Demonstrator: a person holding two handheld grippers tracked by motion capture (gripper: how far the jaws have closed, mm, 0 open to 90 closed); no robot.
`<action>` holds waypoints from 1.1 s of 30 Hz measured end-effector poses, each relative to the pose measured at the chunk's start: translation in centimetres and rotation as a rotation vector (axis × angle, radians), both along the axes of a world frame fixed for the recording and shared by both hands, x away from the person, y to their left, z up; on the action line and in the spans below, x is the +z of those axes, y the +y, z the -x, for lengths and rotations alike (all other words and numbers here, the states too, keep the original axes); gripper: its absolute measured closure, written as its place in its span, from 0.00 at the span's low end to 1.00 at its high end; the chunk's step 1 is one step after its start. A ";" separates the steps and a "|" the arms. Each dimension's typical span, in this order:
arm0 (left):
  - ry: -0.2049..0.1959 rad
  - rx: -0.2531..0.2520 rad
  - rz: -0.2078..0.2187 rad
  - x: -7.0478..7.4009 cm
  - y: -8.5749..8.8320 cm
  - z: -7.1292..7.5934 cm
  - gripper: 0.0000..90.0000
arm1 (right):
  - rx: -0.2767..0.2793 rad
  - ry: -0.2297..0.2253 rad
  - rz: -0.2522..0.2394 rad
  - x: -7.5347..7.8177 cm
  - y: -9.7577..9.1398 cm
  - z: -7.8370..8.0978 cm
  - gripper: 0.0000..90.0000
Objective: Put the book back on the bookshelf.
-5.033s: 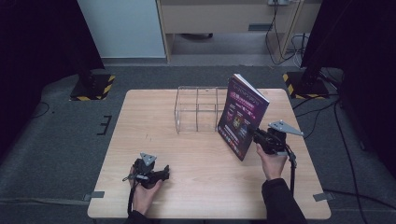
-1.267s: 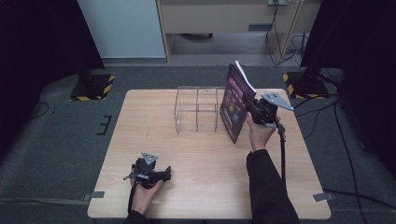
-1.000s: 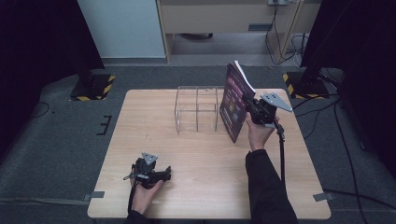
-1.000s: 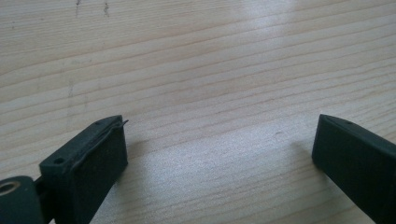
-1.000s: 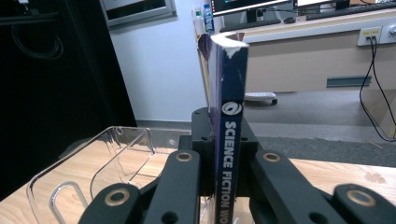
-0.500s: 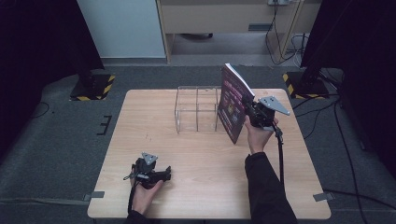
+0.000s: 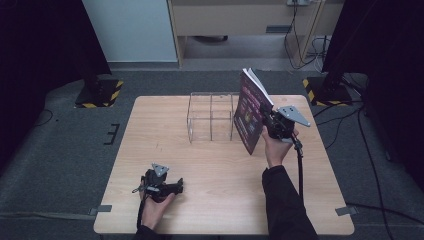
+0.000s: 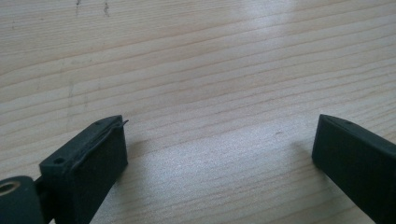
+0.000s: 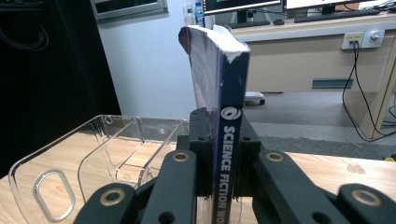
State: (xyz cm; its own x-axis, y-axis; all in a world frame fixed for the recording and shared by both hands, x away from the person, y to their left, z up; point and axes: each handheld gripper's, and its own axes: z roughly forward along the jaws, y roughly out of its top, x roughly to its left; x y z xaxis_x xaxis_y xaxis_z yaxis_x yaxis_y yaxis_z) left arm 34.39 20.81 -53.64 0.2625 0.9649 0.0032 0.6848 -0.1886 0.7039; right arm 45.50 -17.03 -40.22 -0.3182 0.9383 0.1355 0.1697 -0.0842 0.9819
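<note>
A dark purple paperback book [image 7: 248,117] stands upright at the right end of a clear acrylic rack [image 7: 211,116], its top leaning away from the rack. My right gripper [image 7: 267,125] is shut on its spine. In the right gripper view the jaws clamp the book [image 9: 232,93] from both sides, and the right gripper [image 9: 223,140] has just eased its jaws open a trifle with the book still pressed between them. The rack [image 9: 93,154] lies to the left there. My left gripper [image 7: 175,186] rests on the table near the front, open, and the left gripper [image 8: 219,154] has only bare wood between its jaws.
The wooden table [image 7: 150,130] has floor all around it. Black stands with yellow-striped feet [image 7: 100,92] stand off its back corners. A cable [image 7: 300,170] trails from the right gripper along the forearm.
The right gripper has carried the book from mid-right of the table back to the rack's right end, then shifted it slightly left. The left gripper has stayed put.
</note>
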 end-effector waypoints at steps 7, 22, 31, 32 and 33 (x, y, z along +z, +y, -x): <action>0.000 0.000 0.000 0.0 0.0 0.0 0.03 | -0.001 0.002 0.011 0.1 0.1 0.2 0.82; 0.000 0.000 0.000 0.0 0.0 0.0 0.03 | -0.033 0.016 0.008 0.2 -0.2 0.2 0.91; 0.000 0.000 0.000 0.0 0.0 0.0 0.03 | -0.059 0.002 -0.004 0.4 0.4 0.5 0.93; 0.000 0.000 0.000 0.0 0.0 0.0 0.03 | -0.064 -0.002 0.000 0.4 0.4 0.5 0.93; 0.000 0.000 0.000 0.0 0.0 0.0 0.03 | -0.063 -0.004 -0.001 0.3 0.5 0.5 0.93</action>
